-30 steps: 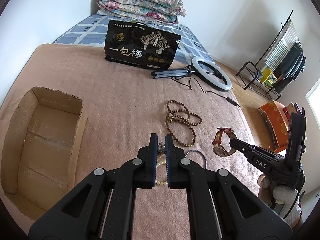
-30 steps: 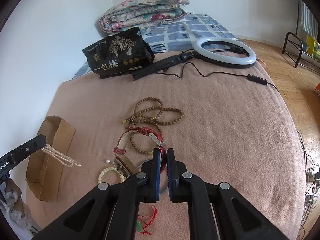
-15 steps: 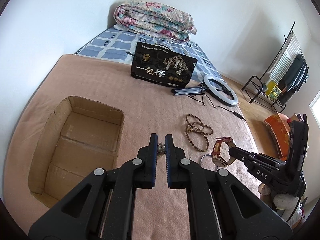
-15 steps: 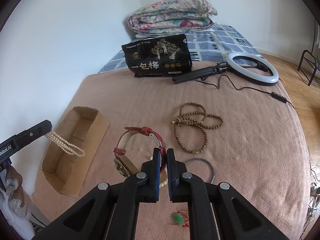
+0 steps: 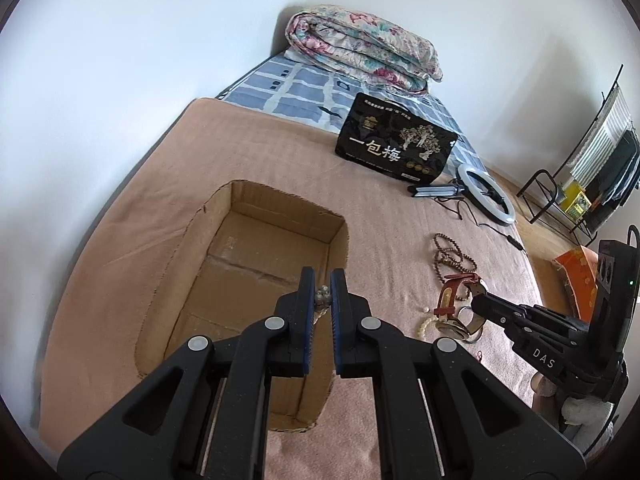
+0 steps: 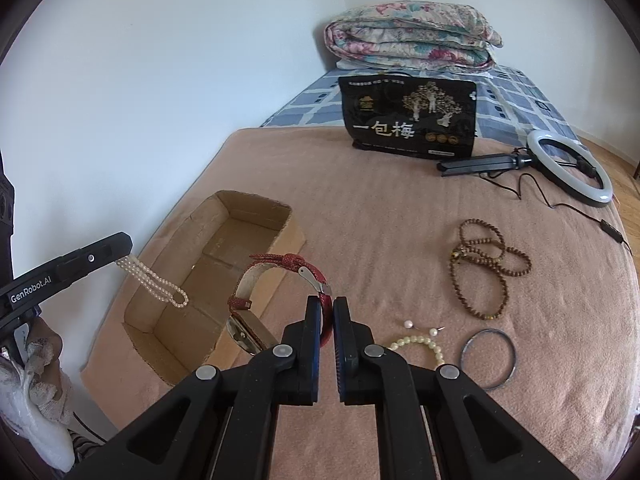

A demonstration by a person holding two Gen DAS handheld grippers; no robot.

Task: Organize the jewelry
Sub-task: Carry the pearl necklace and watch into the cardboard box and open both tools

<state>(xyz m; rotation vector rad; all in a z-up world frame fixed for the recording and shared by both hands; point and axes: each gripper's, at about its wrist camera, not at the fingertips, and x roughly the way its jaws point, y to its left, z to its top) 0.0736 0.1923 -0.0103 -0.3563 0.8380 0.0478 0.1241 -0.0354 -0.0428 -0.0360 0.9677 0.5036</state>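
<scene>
The white pearl strand (image 6: pixel 154 280) hangs in a doubled loop from the left gripper (image 5: pixel 322 294), whose jaws are pinched tight on a few beads; in the right wrist view the loop dangles above the near left wall of the open brown cardboard box (image 6: pixel 256 204). It looks light and limp, likely to swing with any quick move, and round beads can slip, so a hold across several beads at the top seems right.

The red-strapped wristwatch with a metal case (image 6: pixel 256 312) is carried by the right gripper (image 6: pixel 326 312), its jaws clamped narrowly on the strap beside the buckle. The case hangs lower and toward the box, over the box's right wall. The watch is probably the heavier piece, its strap springy and its glass face the part to protect, so the strap is the sensible place to hold.

The box has low, ragged walls and a bare floor, leaving ample room for both pieces; its right wall is the edge the watch must pass.

On the pink blanket (image 6: pixel 400 208) to the right of the box lie a cream bead bracelet (image 6: pixel 420 342), two small pearl studs (image 6: pixel 409 324), a thin dark bangle (image 6: pixel 488 358) and, farther off, brown wooden prayer beads (image 6: pixel 484 264). Beyond the box stand a black printed bag (image 6: pixel 412 120) and a white ring light (image 6: pixel 570 166), well apart.
</scene>
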